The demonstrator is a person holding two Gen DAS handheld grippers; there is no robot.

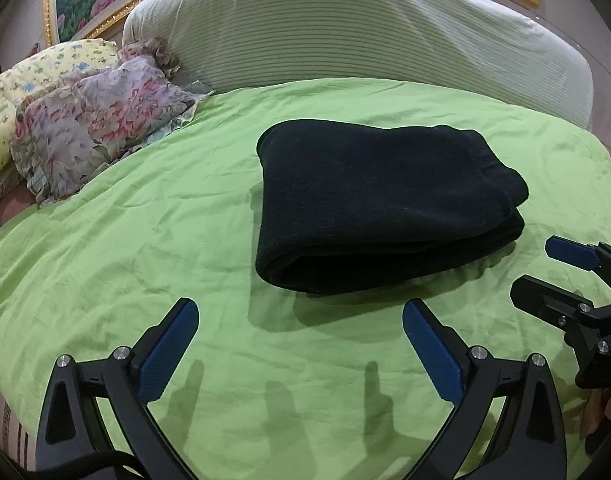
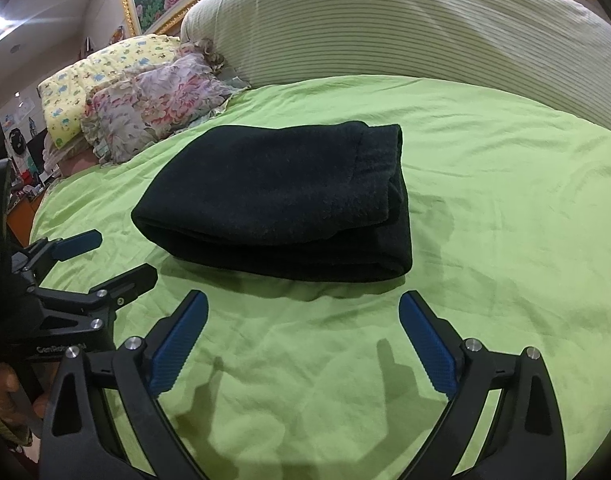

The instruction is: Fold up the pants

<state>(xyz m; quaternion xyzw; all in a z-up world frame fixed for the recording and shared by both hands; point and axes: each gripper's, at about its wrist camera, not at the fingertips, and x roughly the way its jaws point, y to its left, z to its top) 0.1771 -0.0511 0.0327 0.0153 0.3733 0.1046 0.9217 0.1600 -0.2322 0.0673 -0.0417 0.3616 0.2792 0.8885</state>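
The folded black fleece pants [image 1: 385,204] lie on the green bedsheet [image 1: 145,220] just ahead of the left gripper [image 1: 301,312] and right gripper [image 2: 303,304], both spread wide and holding nothing.

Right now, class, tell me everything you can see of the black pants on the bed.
The black pants lie folded into a thick, roughly rectangular bundle of several stacked layers. The fabric looks soft and fuzzy, like fleece or knit. A rounded fold faces the cameras; the layered ends show at the bundle's right side. The bundle rests flat on the wrinkled green sheet, in front of the striped headboard cushion and right of the floral pillow. Nothing else touches it: the left tool and right tool are open, short of it.
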